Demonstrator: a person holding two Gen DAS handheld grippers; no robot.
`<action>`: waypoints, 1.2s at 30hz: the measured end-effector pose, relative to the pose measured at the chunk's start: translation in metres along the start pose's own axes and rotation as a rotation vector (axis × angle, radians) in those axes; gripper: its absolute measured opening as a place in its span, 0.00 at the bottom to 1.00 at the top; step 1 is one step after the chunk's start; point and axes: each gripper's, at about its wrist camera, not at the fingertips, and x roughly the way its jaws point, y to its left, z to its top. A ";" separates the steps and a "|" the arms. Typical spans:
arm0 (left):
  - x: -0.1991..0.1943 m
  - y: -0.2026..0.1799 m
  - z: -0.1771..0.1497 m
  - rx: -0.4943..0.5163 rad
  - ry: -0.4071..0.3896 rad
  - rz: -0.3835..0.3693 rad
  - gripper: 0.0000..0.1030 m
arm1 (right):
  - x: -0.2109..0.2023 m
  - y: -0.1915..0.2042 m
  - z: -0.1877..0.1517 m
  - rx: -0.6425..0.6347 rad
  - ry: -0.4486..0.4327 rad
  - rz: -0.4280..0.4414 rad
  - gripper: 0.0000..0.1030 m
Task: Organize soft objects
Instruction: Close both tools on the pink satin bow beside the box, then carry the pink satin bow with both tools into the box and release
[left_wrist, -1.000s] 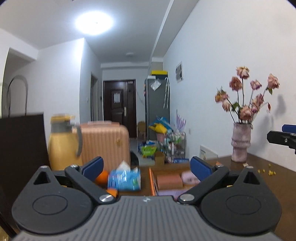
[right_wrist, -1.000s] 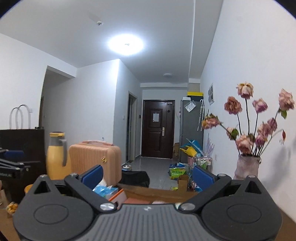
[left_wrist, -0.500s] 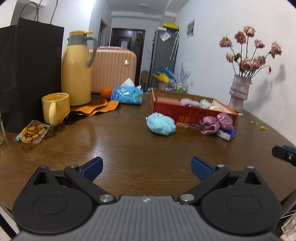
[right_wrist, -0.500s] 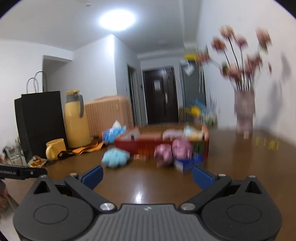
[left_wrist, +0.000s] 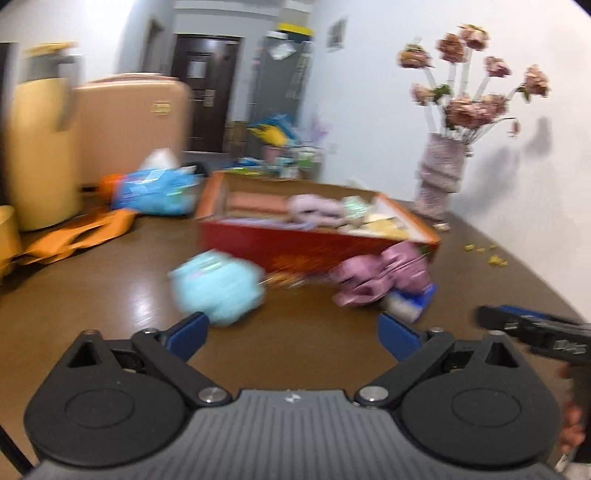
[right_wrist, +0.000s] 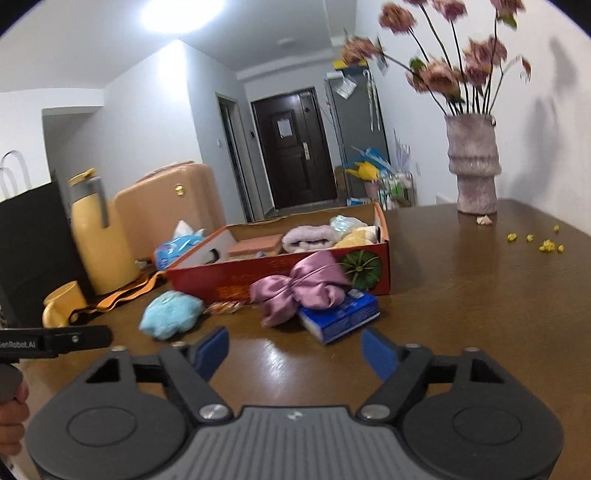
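A light blue plush toy (left_wrist: 218, 286) (right_wrist: 170, 314) lies on the brown table in front of a red cardboard box (left_wrist: 314, 251) (right_wrist: 280, 275). A pink satin bow (left_wrist: 384, 275) (right_wrist: 299, 288) lies against the box front, partly on a blue tissue pack (right_wrist: 340, 317). The box holds a pink towel (right_wrist: 306, 238) and other soft items. My left gripper (left_wrist: 291, 332) is open and empty, close to the plush toy. My right gripper (right_wrist: 295, 349) is open and empty, just short of the bow and tissue pack.
A yellow jug (right_wrist: 98, 236), a yellow mug (right_wrist: 61, 308), an orange cloth (left_wrist: 74, 240) and a black bag (right_wrist: 29, 251) stand at the left. A blue wipes pack (left_wrist: 155, 192) lies behind the box. A vase of dried flowers (right_wrist: 472, 162) stands at the right, with yellow crumbs (right_wrist: 546, 243).
Both grippers have tilted down from the room onto the table and moved forward, closer to the plush toy, the bow and the box. Both stay open.
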 end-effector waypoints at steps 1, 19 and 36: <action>0.015 -0.005 0.007 0.010 0.003 -0.040 0.87 | 0.011 -0.005 0.006 0.008 0.005 0.006 0.63; 0.145 -0.018 0.017 -0.035 0.129 -0.313 0.11 | 0.125 -0.039 0.034 0.095 0.047 0.105 0.24; -0.004 -0.004 -0.039 -0.008 0.157 -0.250 0.10 | 0.017 0.041 -0.031 0.055 0.104 0.167 0.17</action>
